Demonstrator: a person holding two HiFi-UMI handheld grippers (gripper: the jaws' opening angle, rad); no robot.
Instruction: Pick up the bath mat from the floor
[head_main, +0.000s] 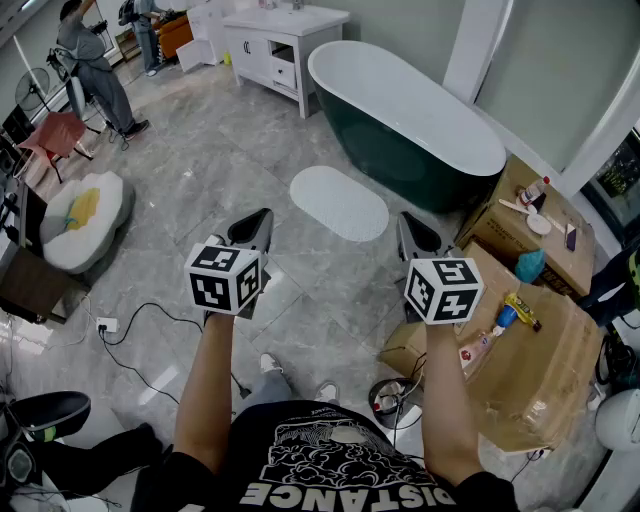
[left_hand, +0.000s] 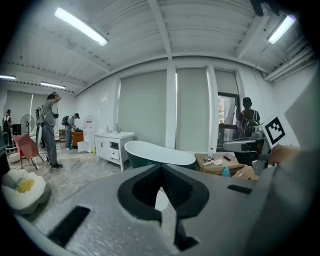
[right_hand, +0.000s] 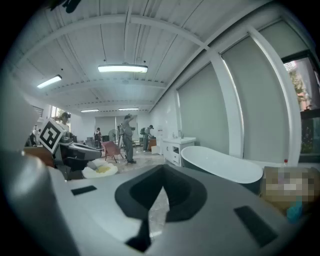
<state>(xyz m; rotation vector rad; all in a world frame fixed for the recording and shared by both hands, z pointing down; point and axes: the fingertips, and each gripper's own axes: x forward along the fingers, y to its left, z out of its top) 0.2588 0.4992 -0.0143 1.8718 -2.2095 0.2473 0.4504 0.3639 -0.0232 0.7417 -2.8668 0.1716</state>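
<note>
The bath mat (head_main: 339, 203) lay ahead between left claw (head_main: 262, 216) and right claw (head_main: 404, 219), both closed empty, its length slanting rightward

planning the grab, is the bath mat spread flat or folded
Spread flat: the bath mat lies as a full white oval on the floor beside the bathtub, with no fold or bunched edge showing.

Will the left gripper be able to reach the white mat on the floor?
Probably yes. Only bare floor lies between the left gripper and the bath mat. Its jaws are shut, so they would need to open first.
</note>
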